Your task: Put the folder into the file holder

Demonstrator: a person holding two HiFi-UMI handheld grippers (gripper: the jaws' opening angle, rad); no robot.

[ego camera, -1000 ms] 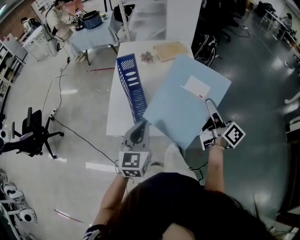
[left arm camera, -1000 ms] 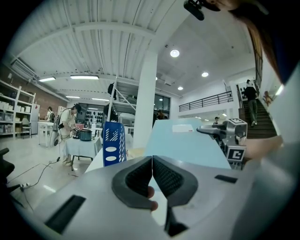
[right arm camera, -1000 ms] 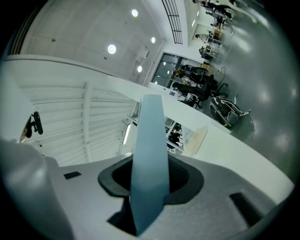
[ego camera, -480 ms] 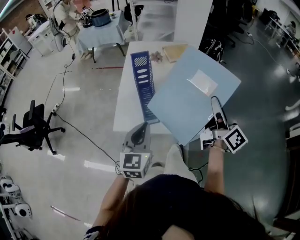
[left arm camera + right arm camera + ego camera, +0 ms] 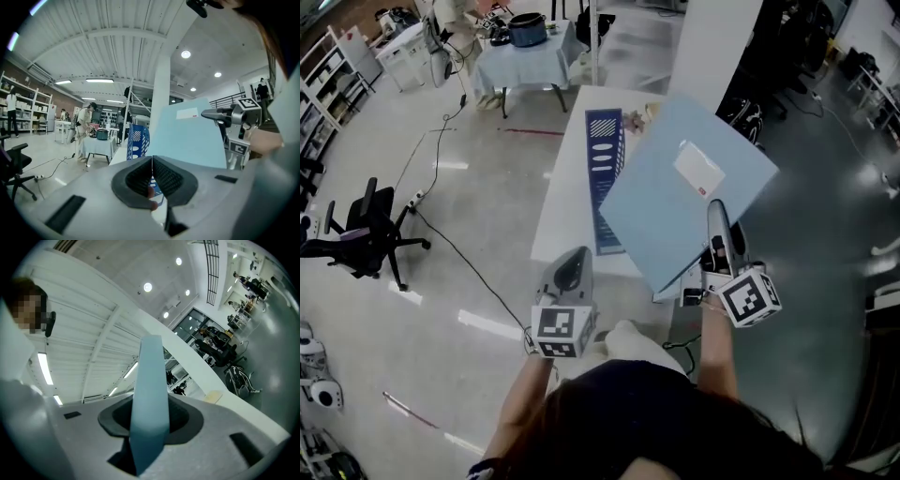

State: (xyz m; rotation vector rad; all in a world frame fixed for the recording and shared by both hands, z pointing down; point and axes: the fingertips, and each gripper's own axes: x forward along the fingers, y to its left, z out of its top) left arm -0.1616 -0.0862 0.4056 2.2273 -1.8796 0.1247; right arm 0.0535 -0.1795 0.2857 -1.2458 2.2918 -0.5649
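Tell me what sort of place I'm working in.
Likely a large open lab or workshop hall: bare polished floor, storage shelves along the wall, a stray office chair.

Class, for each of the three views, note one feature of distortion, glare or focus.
Head view: wide-angle bending at the edges, bright streaks of glare on the floor. Left gripper view: fisheye, black corners, ceiling ribs curved. Right gripper view: fisheye, ceiling lamp flaring, the near folder soft.
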